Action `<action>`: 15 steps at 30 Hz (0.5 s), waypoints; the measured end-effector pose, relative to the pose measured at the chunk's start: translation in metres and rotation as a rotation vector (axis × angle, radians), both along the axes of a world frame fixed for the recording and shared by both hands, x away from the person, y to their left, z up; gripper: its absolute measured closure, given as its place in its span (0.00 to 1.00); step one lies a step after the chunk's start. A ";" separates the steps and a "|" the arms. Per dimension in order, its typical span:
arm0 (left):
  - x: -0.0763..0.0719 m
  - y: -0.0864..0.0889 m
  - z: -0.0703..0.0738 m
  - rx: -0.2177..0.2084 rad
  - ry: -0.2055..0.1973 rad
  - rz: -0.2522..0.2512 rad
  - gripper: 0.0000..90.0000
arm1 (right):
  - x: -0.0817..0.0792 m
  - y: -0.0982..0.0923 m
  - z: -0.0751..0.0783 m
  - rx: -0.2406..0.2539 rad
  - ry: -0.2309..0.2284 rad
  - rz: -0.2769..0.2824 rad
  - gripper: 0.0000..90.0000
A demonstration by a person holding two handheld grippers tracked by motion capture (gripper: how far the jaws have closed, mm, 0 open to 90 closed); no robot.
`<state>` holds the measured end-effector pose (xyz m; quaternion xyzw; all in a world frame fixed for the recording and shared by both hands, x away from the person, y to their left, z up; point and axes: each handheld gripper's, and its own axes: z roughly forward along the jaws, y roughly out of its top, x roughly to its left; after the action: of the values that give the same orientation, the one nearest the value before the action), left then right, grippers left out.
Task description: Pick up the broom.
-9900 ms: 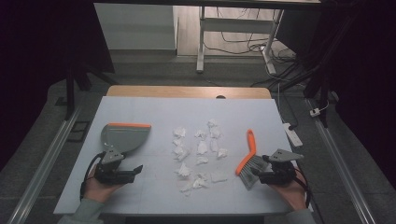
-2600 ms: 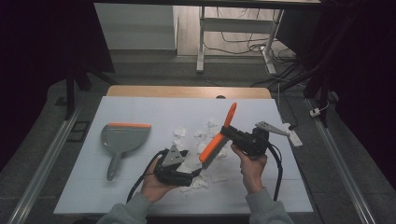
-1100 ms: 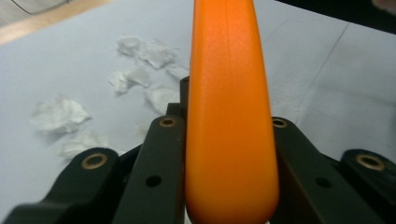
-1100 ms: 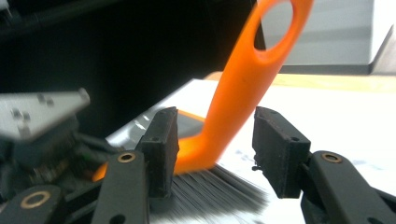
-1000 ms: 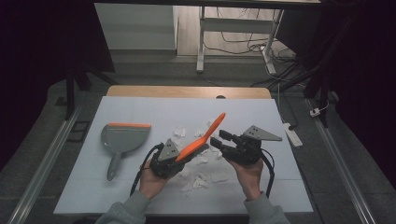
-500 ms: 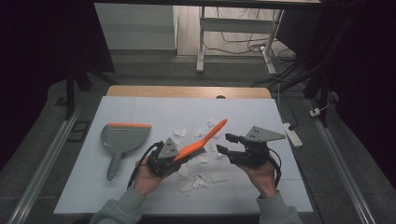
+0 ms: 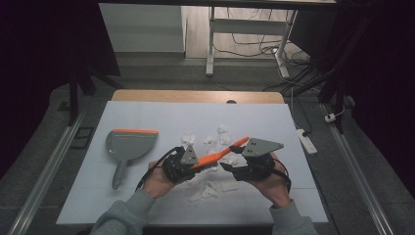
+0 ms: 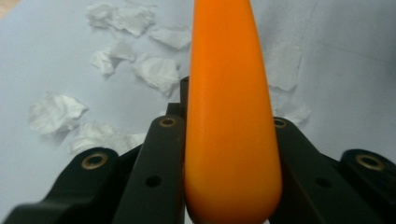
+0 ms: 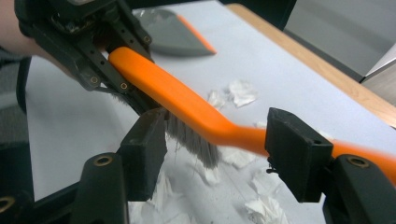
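Two grippers meet mid-table: left gripper (image 7: 192, 165) pinches the brush (image 7: 222, 152); right gripper (image 7: 229, 165), jaws just opening, straddles it.

Dim room, grey floor (image 7: 161, 73), tangled cables (image 7: 264, 46).

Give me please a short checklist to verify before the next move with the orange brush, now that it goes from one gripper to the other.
1. Left gripper shut on the brush: ok; its jaws clamp the orange handle.
2. Right gripper free of the brush: ok; its jaws have just been opening, and the handle passes between them with gaps at both pads.
3. Bristles clear of the right jaws: cannot tell; they hang close to one pad.
4. Dustpan ready on the table: ok; it lies flat, untouched.
5. Paper scraps gathered: not ok; they lie scattered.
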<state>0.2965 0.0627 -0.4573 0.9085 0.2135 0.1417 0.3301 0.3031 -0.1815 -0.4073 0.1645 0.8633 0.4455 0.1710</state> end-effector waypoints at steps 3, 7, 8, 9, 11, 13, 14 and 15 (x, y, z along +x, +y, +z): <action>0.000 -0.006 0.000 0.022 0.003 -0.023 0.87 | 0.001 0.005 -0.005 -0.063 -0.001 0.019 0.42; -0.001 -0.012 0.006 0.048 -0.013 -0.053 0.87 | 0.002 0.010 -0.008 -0.119 -0.016 0.036 0.41; -0.001 -0.014 0.007 0.051 -0.015 -0.059 0.87 | 0.002 0.012 -0.008 -0.134 -0.020 0.043 0.41; -0.001 -0.015 0.009 0.055 -0.019 -0.065 0.87 | 0.002 0.013 -0.008 -0.149 -0.025 0.051 0.41; -0.002 -0.018 0.012 0.067 -0.027 -0.080 0.87 | 0.002 0.017 -0.008 -0.173 -0.026 0.058 0.41; -0.003 -0.022 0.015 0.084 -0.042 -0.093 0.87 | 0.003 0.019 -0.008 -0.204 -0.030 0.072 0.42; -0.003 -0.024 0.016 0.090 -0.045 -0.103 0.87 | 0.003 0.020 -0.008 -0.217 -0.025 0.076 0.43; -0.004 -0.025 0.018 0.093 -0.050 -0.113 0.87 | 0.003 0.021 -0.008 -0.234 -0.022 0.079 0.44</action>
<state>0.2929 0.0373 -0.4398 0.9296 0.1468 0.1551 0.3003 0.3062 -0.1605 -0.4156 0.1045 0.9132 0.3498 0.1808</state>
